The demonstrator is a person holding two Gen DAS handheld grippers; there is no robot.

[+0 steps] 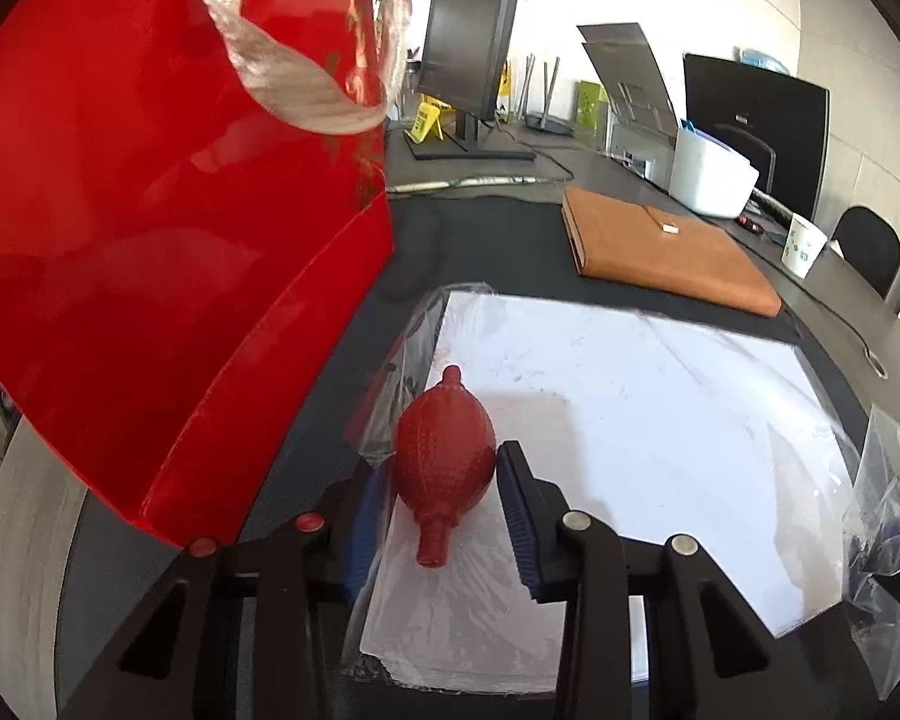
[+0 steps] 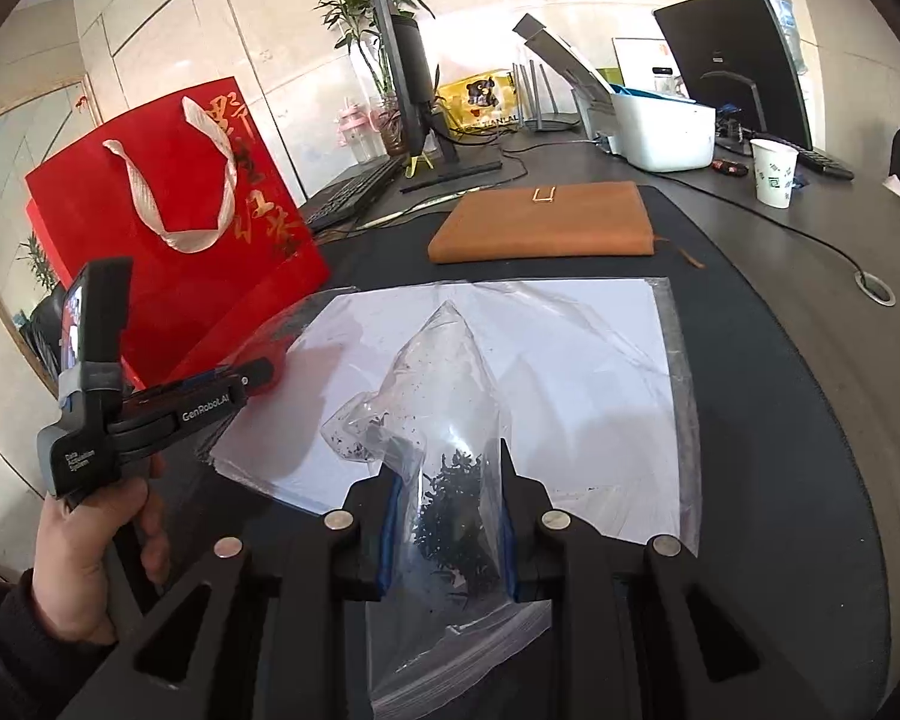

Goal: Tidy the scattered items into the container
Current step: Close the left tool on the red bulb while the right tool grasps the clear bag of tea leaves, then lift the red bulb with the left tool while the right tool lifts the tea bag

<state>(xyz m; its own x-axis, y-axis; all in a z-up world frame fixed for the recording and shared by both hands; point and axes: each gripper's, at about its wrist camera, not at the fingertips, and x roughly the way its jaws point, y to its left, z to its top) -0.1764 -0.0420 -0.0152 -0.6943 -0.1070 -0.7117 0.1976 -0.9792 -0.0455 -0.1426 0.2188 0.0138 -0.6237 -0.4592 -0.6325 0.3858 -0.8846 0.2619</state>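
My left gripper (image 1: 444, 474) is shut on a red rubber bulb blower (image 1: 444, 456), its blue pads pressing both sides just above the white sheet (image 1: 630, 420). A red paper gift bag (image 1: 168, 228) with a beige ribbon handle stands close on the left. My right gripper (image 2: 447, 516) is shut on a clear plastic bag (image 2: 444, 396) of dark loose bits, held over the same white sheet (image 2: 570, 372). In the right wrist view the red gift bag (image 2: 210, 240) stands at the left, and the left gripper (image 2: 168, 408), in a person's hand, points toward the sheet.
A brown leather notebook (image 2: 540, 222) lies behind the sheet on the dark desk mat (image 2: 780, 420). Further back stand monitors (image 1: 474, 42), a white box (image 2: 666, 132), a paper cup (image 2: 774, 171), a keyboard (image 2: 354, 192) and a plant. A cable runs along the right.
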